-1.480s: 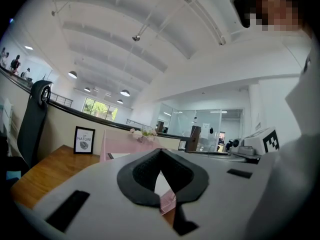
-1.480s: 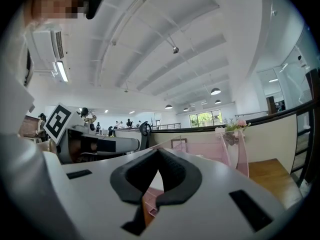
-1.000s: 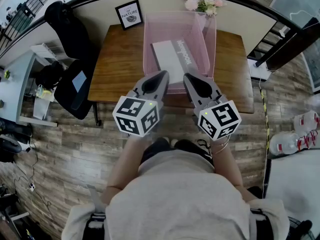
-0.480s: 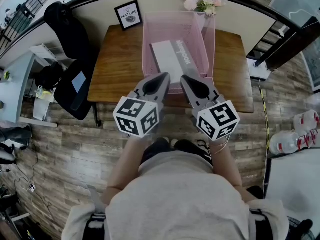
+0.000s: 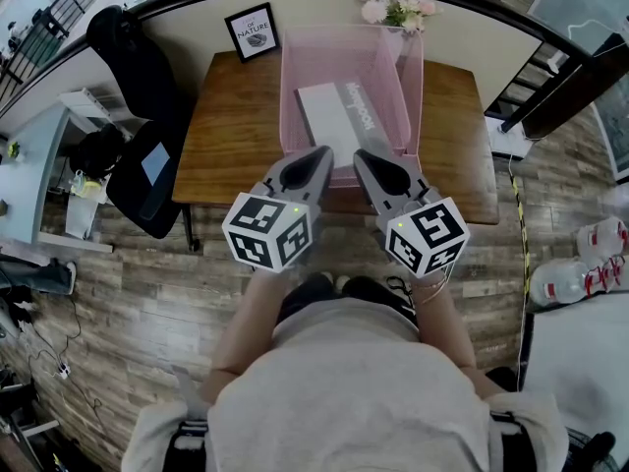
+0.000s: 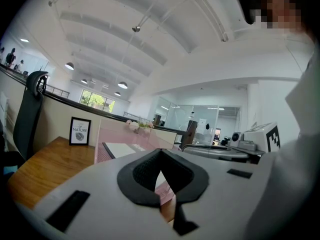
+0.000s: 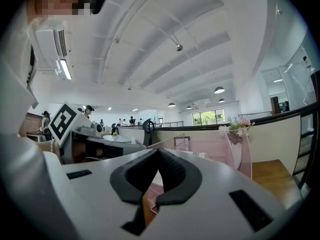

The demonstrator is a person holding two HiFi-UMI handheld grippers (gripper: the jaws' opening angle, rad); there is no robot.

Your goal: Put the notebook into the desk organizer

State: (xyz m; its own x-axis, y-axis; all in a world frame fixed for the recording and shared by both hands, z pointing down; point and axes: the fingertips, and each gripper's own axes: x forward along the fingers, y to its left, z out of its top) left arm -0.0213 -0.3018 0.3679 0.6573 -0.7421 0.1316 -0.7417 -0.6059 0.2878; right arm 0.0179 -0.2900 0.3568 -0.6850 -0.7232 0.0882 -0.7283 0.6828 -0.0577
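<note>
My left gripper (image 5: pixel 319 153) and right gripper (image 5: pixel 360 155) hang side by side over the near edge of the desk (image 5: pixel 231 146). Both have their jaws pressed together with nothing between them. The notebook (image 5: pixel 332 116) already lies flat inside the pink desk organizer (image 5: pixel 291 87), so I judge the placing done. What is left is to draw back cleanly, lifting clear of the organizer's near wall rather than brushing it. Only the head view shows the notebook resting on the organizer's floor. Only my two gripper views show the pads meeting, with the pink wall just beyond them.
</note>
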